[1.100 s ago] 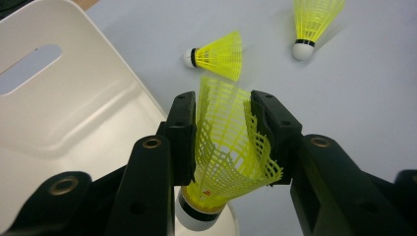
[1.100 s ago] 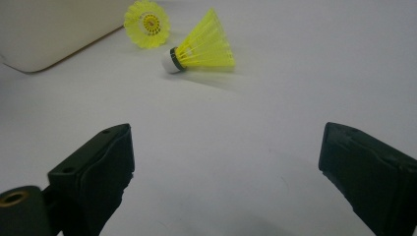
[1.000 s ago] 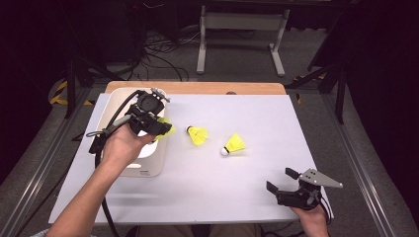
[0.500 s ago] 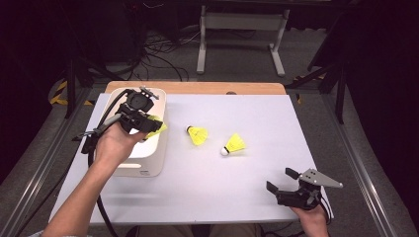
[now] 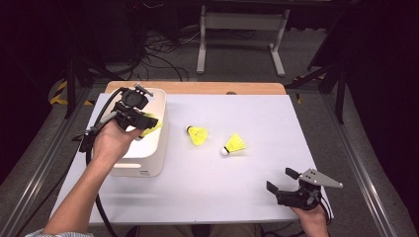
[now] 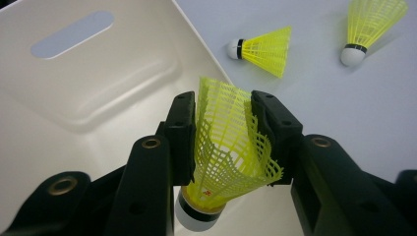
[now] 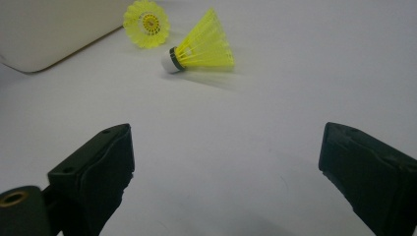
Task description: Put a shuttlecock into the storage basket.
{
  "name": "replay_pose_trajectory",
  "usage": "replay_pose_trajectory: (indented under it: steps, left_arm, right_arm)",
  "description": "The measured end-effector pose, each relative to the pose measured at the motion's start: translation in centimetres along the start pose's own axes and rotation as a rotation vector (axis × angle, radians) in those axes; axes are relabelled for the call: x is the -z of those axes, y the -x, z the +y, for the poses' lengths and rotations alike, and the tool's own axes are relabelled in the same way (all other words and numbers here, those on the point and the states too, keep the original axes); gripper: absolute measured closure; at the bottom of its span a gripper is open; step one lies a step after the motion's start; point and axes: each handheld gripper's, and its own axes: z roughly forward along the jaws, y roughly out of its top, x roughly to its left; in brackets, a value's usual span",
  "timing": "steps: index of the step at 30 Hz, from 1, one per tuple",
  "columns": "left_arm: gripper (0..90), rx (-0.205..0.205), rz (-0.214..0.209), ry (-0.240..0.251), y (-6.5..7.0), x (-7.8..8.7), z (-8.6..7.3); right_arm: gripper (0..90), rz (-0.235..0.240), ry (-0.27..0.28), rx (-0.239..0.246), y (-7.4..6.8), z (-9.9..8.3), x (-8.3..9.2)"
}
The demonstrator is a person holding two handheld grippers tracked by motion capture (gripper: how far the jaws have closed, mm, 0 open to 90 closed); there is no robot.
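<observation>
My left gripper (image 5: 143, 121) (image 6: 222, 135) is shut on a yellow shuttlecock (image 6: 223, 147) (image 5: 150, 127); its mesh skirt is squeezed between the pads, cork end toward the camera. It hangs over the open cream box (image 5: 148, 153) (image 6: 88, 88) at the table's left. Two more yellow shuttlecocks lie on the white table: one (image 5: 197, 135) (image 6: 263, 46) (image 7: 146, 22) near the box, another (image 5: 233, 145) (image 6: 371, 24) (image 7: 199, 46) to its right. My right gripper (image 5: 282, 183) (image 7: 226, 172) stands open near the front right edge, with nothing between its jaws.
A wooden strip (image 5: 197, 88) runs along the table's (image 5: 257, 118) far edge. Beyond it are cables and a metal stand (image 5: 242, 29) on the floor. The box's inside wall has an oval handle slot (image 6: 71, 34).
My left gripper has carried the shuttlecock leftward, from the box's right rim to over its inside. The right gripper has stayed still.
</observation>
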Motion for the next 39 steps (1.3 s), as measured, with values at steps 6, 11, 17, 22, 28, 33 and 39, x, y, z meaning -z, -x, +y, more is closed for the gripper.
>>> replay_pose_trajectory:
  steps: [6, 11, 17, 22, 28, 33, 39]
  left_arm:
    - [64.0, 0.014, -0.003, -0.006, -0.4, -0.4, 0.0]
    - [64.0, 0.035, -0.006, -0.008, -0.8, -0.9, -0.1]
    - [64.0, 0.055, -0.002, -0.015, -1.5, -1.5, -0.3]
    - [63.8, 0.054, 0.017, -0.026, -1.7, -2.0, -0.3]
    - [63.8, 0.071, 0.021, -0.028, -2.1, -2.5, -0.3]
    - [63.8, 0.082, 0.025, -0.031, -2.5, -3.0, -0.1]
    - [63.6, 0.099, 0.026, -0.036, -2.9, -3.6, 0.1]
  right_arm:
    - [7.0, 0.001, 0.000, 0.002, 0.0, 0.0, 0.0]
    - [7.0, 0.001, -0.001, 0.003, 0.0, 0.0, 0.0]
    - [7.0, 0.001, -0.002, 0.004, 0.0, 0.0, 0.0]
    - [7.0, 0.000, 0.001, -0.002, 0.0, 0.0, 0.0]
    - [7.0, 0.004, -0.001, 0.004, 0.0, 0.0, 0.0]
    - [7.0, 0.002, 0.001, -0.003, 0.0, 0.0, 0.0]
    - [7.0, 0.001, 0.001, -0.003, 0.0, 0.0, 0.0]
